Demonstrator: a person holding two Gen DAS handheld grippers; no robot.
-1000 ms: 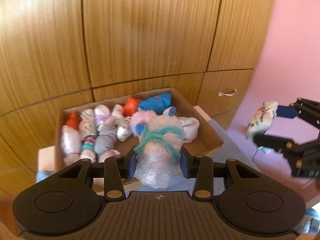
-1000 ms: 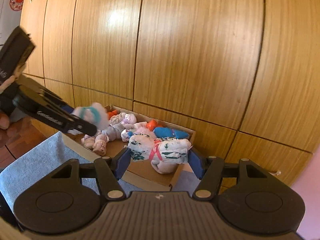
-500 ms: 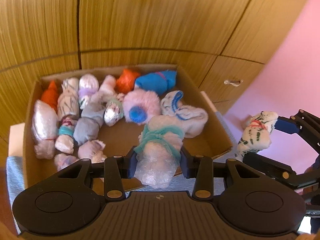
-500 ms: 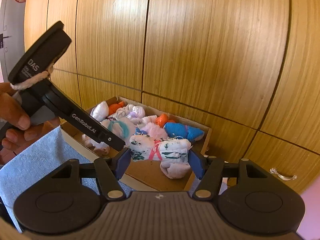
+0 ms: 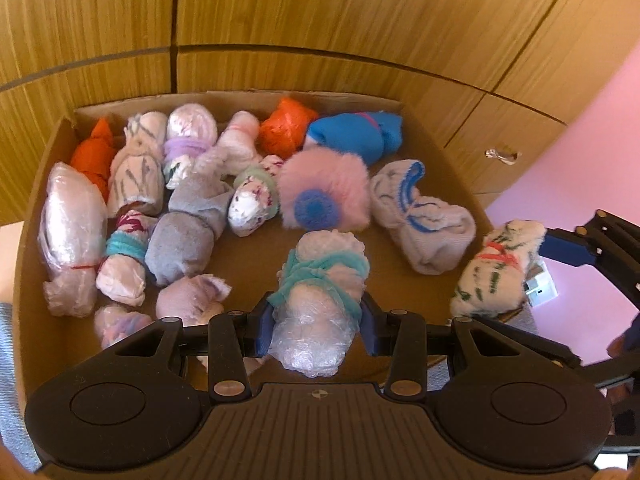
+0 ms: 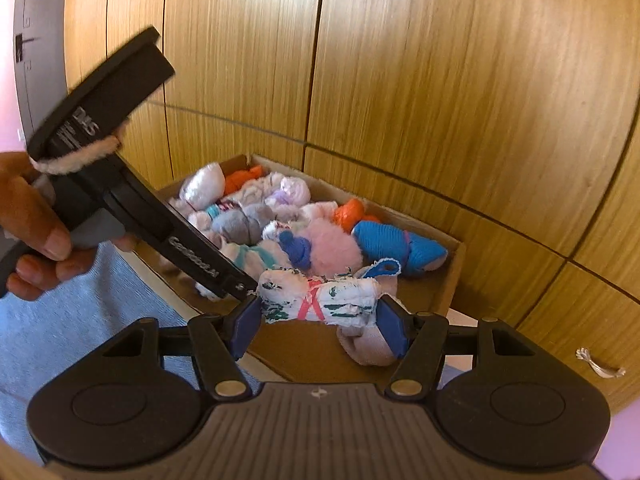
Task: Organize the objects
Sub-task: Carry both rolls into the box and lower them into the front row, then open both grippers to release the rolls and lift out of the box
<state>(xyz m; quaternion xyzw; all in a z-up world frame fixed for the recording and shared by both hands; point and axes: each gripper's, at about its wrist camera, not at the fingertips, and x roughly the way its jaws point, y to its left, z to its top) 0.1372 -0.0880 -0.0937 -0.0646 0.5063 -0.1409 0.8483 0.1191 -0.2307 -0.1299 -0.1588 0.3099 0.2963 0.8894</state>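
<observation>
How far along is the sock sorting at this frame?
Done: about a dozen rolled bundles lie in the cardboard box. In hand: the left tongs grip a plastic-wrapped bundle with a teal band over the box; the right tongs hold a white, green-flecked bundle with a red tie. Left: releasing both.

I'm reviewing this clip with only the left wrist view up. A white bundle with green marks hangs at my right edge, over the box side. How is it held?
Observer: The right gripper clamps that green-marked bundle end to end between its blue pads, a pink band crossed at its middle.
Operator: What is behind my own gripper?
Observer: A person's hand wraps its handle, at the left of the right wrist view.
Operator: What is the box sitting on?
Observer: Blue cloth runs along the cardboard box on the near side.
</observation>
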